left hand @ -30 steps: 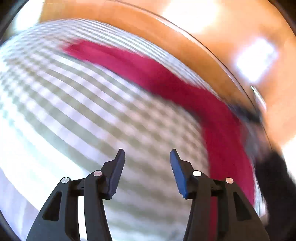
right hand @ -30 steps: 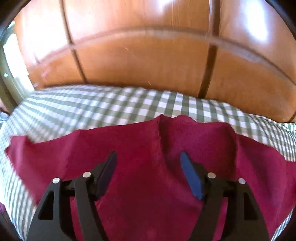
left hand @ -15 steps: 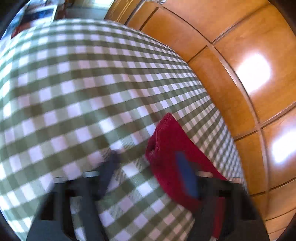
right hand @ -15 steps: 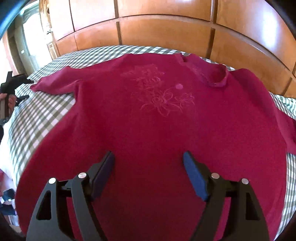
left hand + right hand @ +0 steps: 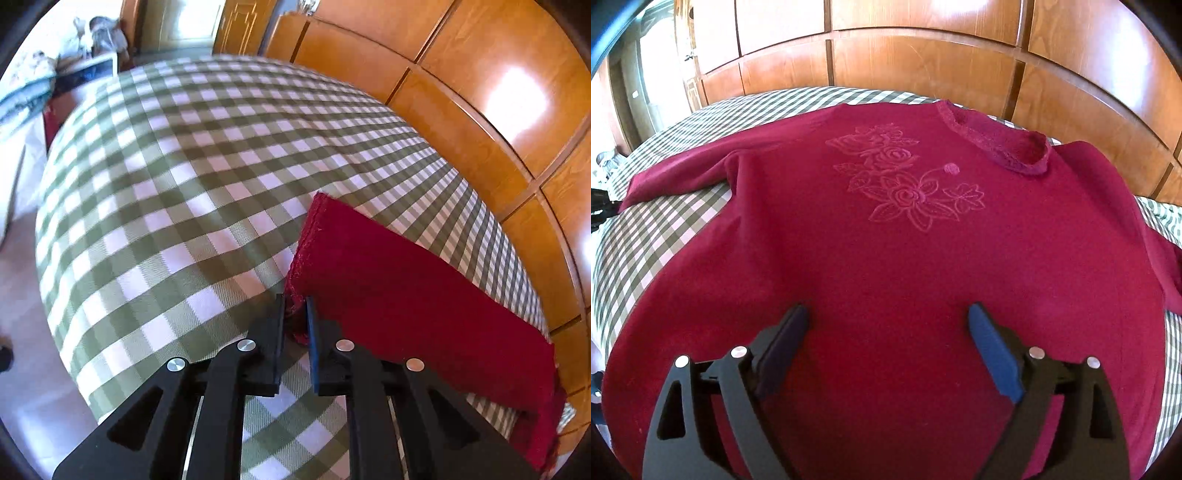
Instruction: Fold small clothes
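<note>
Now, by item:
Shirt: a dark red shirt lies spread flat, front up, on the bed, its neck toward the headboard.
Motif: stitched flowers in the same red sit on the chest, just below the collar.
Sleeve: one sleeve stretches out over the checked cover, its cuff edge nearest the left gripper.
Left gripper: the left gripper is closing, with a corner of the cuff pinched between its pads.
Right gripper: the right gripper hangs over the lower part of the shirt, jaws opening and wide apart; nothing between them, only the cloth lying beneath.
Bed: green-and-white checks, bare around the shirt.
Headboard: glossy wood panels, along the far edge of the bed.
</note>
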`<state>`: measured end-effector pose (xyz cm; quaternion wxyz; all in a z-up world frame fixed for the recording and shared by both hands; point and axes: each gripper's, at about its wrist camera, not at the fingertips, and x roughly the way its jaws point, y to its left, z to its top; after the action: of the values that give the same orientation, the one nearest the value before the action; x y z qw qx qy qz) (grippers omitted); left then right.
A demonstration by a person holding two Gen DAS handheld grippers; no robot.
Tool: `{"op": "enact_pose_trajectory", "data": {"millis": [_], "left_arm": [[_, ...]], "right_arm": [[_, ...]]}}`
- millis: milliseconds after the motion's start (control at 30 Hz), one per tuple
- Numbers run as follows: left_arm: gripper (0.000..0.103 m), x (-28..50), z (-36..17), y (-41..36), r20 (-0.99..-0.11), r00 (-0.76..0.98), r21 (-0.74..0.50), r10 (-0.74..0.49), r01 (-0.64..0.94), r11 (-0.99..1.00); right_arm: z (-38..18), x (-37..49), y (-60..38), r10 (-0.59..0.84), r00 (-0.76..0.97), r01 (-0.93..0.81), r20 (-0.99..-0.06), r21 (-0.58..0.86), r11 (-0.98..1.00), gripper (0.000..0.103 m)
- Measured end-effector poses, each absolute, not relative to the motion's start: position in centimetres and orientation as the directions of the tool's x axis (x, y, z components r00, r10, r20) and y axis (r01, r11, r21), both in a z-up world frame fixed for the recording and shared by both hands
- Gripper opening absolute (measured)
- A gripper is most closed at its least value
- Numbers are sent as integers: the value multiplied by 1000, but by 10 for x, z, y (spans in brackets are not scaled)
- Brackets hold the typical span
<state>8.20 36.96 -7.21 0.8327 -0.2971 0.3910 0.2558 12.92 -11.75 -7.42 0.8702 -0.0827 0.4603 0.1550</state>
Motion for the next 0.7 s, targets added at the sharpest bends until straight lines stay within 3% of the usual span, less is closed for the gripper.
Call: {"op": "enact_pose_trajectory", "data": {"millis": [67, 200, 267, 400, 533, 700], "left_arm": [[28, 80, -65, 365, -809, 541, -266, 231, -686, 678], [40, 60, -41, 344, -771, 565, -263, 293, -701, 663], [51, 49, -27, 316, -734, 619, -275, 280, -648, 710], [51, 52, -19, 235, -703, 703, -325, 104, -447, 833], [51, 57, -9, 120, -664, 735, -342, -139, -133, 930], [51, 52, -14, 5, -682, 666, -248, -302, 178, 952]], "right_arm": [[-74, 128, -119, 199, 528, -346, -825, 5, 938, 89], [-75, 129, -117, 205, 527, -346, -825, 12, 938, 90], [-75, 129, -116, 205, 528, -347, -824, 12, 938, 90], [-71, 128, -117, 206, 520, -341, -829, 19, 940, 90], [-49, 116, -144, 201, 547, -272, -812, 54, 961, 89], [-24, 89, -240, 90, 627, -58, -774, 70, 996, 79]]}}
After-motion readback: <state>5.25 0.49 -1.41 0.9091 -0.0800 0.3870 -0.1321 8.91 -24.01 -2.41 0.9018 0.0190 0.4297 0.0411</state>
